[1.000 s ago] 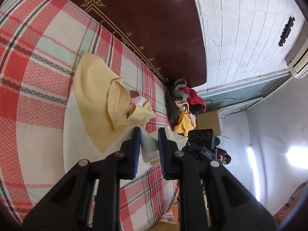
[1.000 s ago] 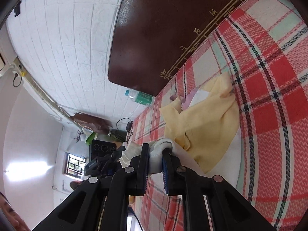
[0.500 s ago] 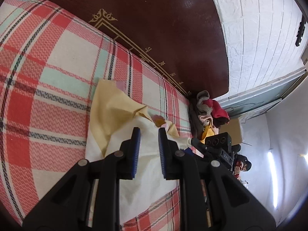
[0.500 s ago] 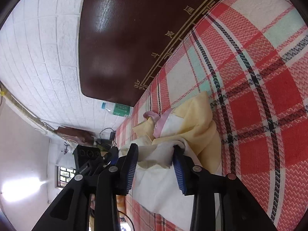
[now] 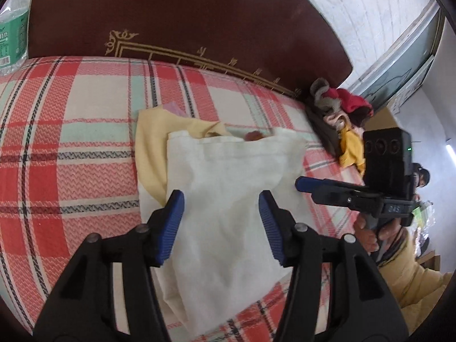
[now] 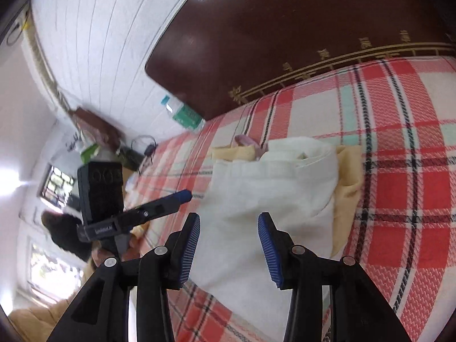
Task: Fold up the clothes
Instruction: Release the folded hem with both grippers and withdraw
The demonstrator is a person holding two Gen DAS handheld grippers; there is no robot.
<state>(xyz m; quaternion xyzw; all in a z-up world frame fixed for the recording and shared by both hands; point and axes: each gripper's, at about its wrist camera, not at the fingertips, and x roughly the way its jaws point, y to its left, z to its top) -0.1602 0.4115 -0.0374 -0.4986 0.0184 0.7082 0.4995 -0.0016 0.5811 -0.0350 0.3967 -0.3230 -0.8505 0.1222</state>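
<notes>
- left claw (image 5: 221, 222) spread wide, empty, over the white garment (image 5: 228, 188).
- white garment folded on the plaid bed (image 5: 71, 148), mid-bed, near the headboard (image 5: 185, 14).
- right claw (image 6: 229, 242) spread wide, empty, over the garment's near edge.

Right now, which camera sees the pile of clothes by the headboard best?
The left wrist view. The pile of clothes shows there, red, grey and yellow, against the headboard at the bed's corner. The right wrist view does not show it, only the white garment and the bottle.
</notes>
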